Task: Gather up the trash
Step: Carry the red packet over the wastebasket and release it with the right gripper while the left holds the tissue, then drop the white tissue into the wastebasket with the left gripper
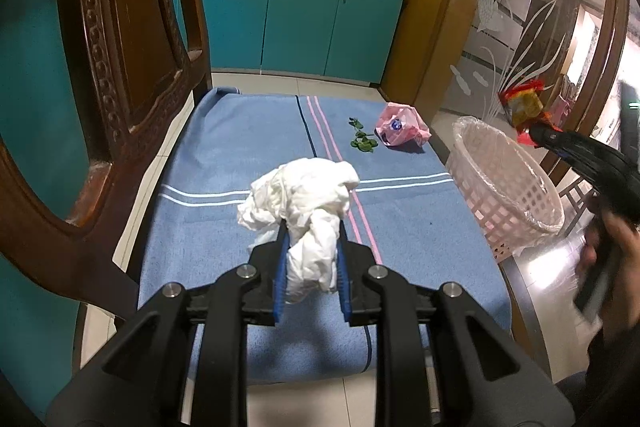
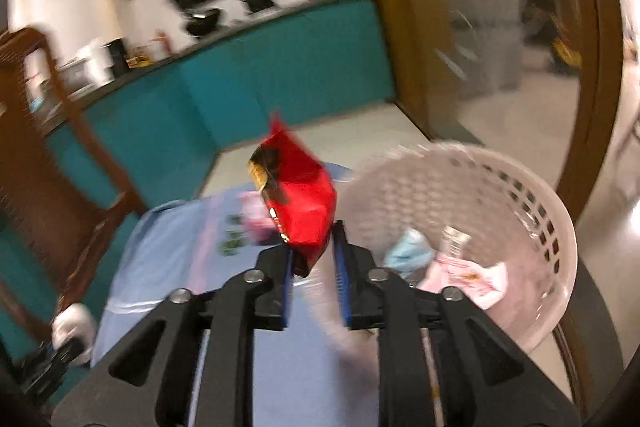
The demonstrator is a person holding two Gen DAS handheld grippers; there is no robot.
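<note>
My left gripper (image 1: 310, 227) is shut on a crumpled white tissue (image 1: 304, 199) just above the blue towel (image 1: 224, 163). My right gripper (image 2: 312, 231) is shut on a red snack wrapper (image 2: 298, 203), held in the air beside the pink-white basket (image 2: 520, 195). In the left wrist view the wrapper (image 1: 524, 105) and right gripper (image 1: 538, 137) are above the basket's (image 1: 516, 203) far rim. A pink plastic bag (image 1: 400, 127) and a green leafy sprig (image 1: 362, 139) lie at the towel's far end. The basket holds a blue scrap (image 2: 412, 251) and pink wrappers (image 2: 468, 277).
A carved wooden chair (image 1: 120, 47) stands close on the left. Teal kitchen cabinets (image 1: 296, 23) lie beyond the towel. A glass door with fish patterns (image 1: 520, 7) is on the right. The right wrist view is motion-blurred.
</note>
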